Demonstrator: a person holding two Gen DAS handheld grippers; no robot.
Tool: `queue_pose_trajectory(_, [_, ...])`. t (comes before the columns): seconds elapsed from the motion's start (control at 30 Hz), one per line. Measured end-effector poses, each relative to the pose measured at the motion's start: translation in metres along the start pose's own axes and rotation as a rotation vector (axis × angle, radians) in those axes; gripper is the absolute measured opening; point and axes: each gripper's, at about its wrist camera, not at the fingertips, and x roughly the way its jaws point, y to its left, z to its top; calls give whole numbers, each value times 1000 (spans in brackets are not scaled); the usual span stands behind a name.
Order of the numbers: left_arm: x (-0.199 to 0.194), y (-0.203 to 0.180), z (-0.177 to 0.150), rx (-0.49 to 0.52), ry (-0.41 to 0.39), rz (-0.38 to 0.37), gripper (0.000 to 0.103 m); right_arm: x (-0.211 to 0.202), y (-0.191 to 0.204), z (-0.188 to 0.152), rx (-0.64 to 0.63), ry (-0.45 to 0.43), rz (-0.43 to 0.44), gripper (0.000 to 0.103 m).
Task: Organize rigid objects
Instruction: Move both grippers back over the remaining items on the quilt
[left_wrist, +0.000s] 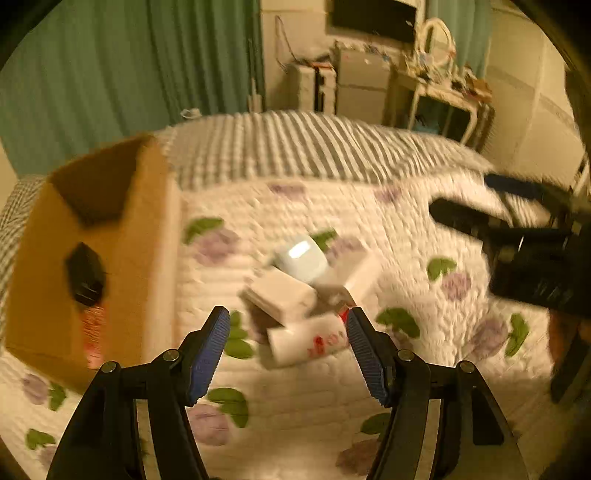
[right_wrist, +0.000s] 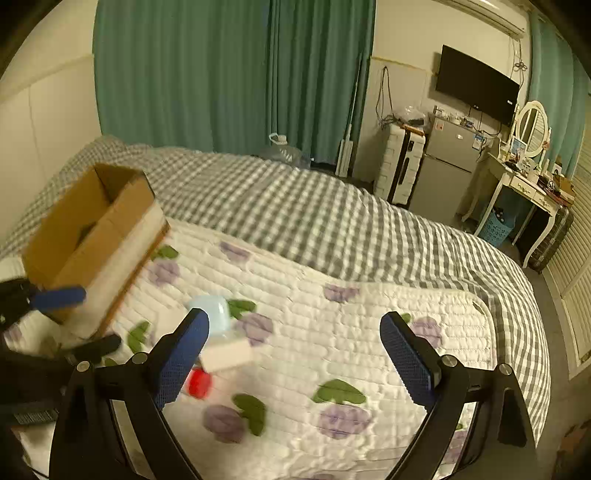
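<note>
A pile of small rigid things lies on the floral quilt (left_wrist: 424, 240): a white bottle with red print and a red cap (left_wrist: 310, 341), a flat white box (left_wrist: 279, 295), a pale blue case (left_wrist: 301, 258) and a white block (left_wrist: 352, 275). My left gripper (left_wrist: 288, 326) is open just above the bottle, empty. An open cardboard box (left_wrist: 92, 258) stands to its left. My right gripper (right_wrist: 295, 332) is open and empty over the quilt, right of the pile; the blue case (right_wrist: 208, 308), white block (right_wrist: 227, 354) and red cap (right_wrist: 198, 384) show by its left finger.
The bed has a grey checked cover (right_wrist: 314, 206) behind the quilt. Green curtains (right_wrist: 221, 74) hang at the back. A fridge (right_wrist: 443, 170), a white dressing table (right_wrist: 524, 184) and a wall TV (right_wrist: 476, 85) stand past the bed's right side.
</note>
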Motion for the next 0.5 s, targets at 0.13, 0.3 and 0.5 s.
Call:
queue_pose_trajectory(0.13, [32, -11, -13, 23, 51, 15, 68, 9, -10, -8, -1, 32, 14, 94])
queue_pose_trajectory(0.3, [60, -13, -24, 30, 92, -20, 69, 22, -11, -14, 12, 83, 34, 94])
queue_pose_trajectory(0.5, [78, -10, -19, 28, 70, -72, 83, 32, -7, -16, -1, 117, 26, 94])
